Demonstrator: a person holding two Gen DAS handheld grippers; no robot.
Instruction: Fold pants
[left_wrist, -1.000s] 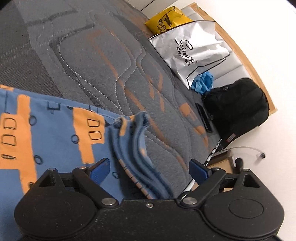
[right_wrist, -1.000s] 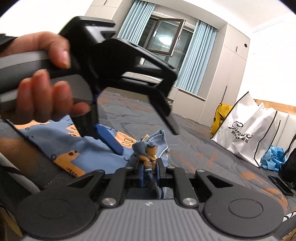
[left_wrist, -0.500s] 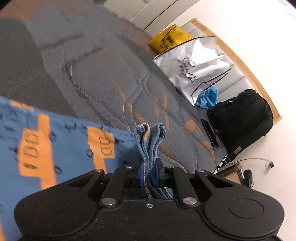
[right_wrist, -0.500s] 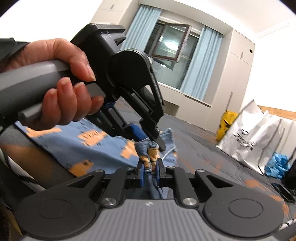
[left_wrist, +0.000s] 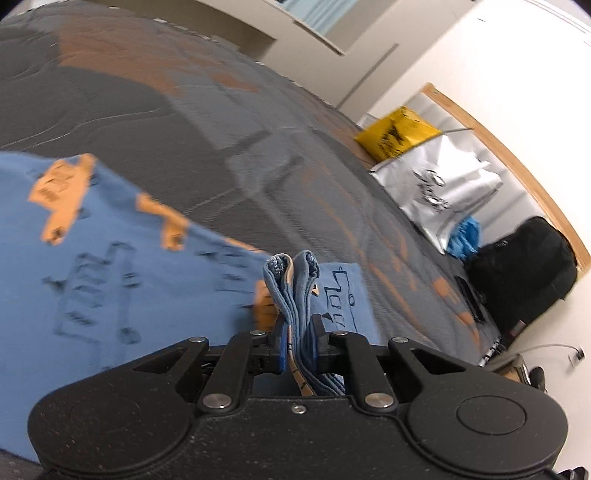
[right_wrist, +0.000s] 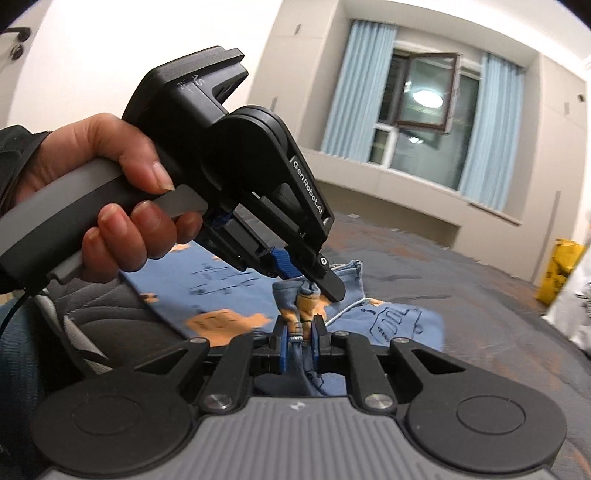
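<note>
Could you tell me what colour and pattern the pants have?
Blue pants with orange vehicle prints, clearest in the left wrist view.

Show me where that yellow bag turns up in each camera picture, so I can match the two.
Left wrist view: yellow bag sits upper right, just behind the white shopping bag.
Right wrist view: yellow bag at the far right edge, mid-height.
Shared landmark: the blue pants on the grey bedspread.
</note>
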